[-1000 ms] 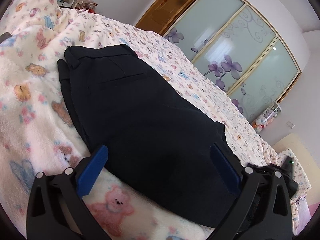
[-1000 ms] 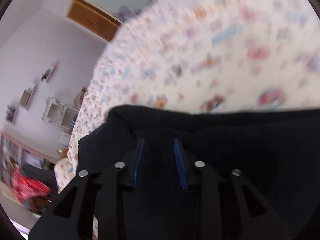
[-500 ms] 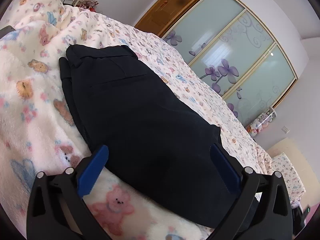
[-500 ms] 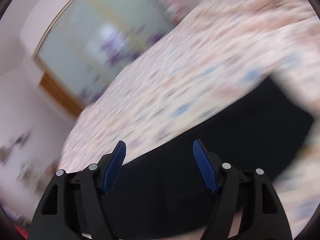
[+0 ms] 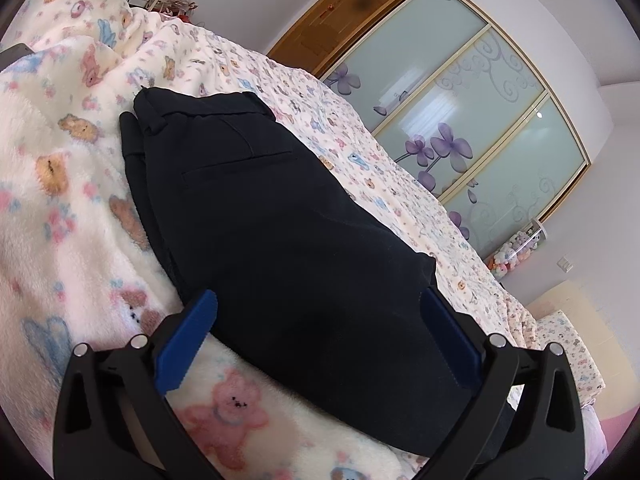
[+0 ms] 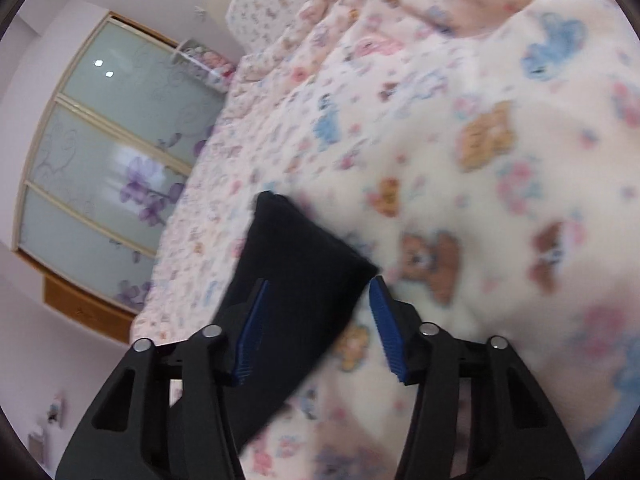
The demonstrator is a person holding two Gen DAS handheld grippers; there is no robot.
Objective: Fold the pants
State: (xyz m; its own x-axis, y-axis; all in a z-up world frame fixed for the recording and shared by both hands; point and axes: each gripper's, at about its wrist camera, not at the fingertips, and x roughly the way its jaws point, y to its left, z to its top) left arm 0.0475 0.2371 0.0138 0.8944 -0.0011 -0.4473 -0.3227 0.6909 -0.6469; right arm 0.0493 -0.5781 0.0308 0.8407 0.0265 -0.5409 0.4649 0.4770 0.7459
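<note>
Black pants [image 5: 280, 220] lie folded lengthwise on a bed, waistband and back pocket at the far end. My left gripper [image 5: 318, 296] hovers over their near end, jaws wide open, the cloth spanning the gap without being pinched. In the right wrist view, blurred by motion, one narrow end of the pants [image 6: 296, 248] lies under my right gripper [image 6: 319, 282]. Its jaws are closing, the cloth sits in the gap, and the blue pads [image 6: 386, 332] are not pressing on it.
A fluffy cream blanket [image 5: 60, 200] with bear prints covers the near side of the bed, with a printed sheet [image 5: 400, 184] beyond. A sliding-door wardrobe [image 5: 460, 100] with purple flowers and a wooden door [image 5: 332, 28] stand behind. Plush toys [image 5: 516, 252] sit by the wall.
My right gripper let go of the black cloth it was pinching, swung fast across the bed while rolling, and now sits over an end of the pants. The left gripper stayed put.
</note>
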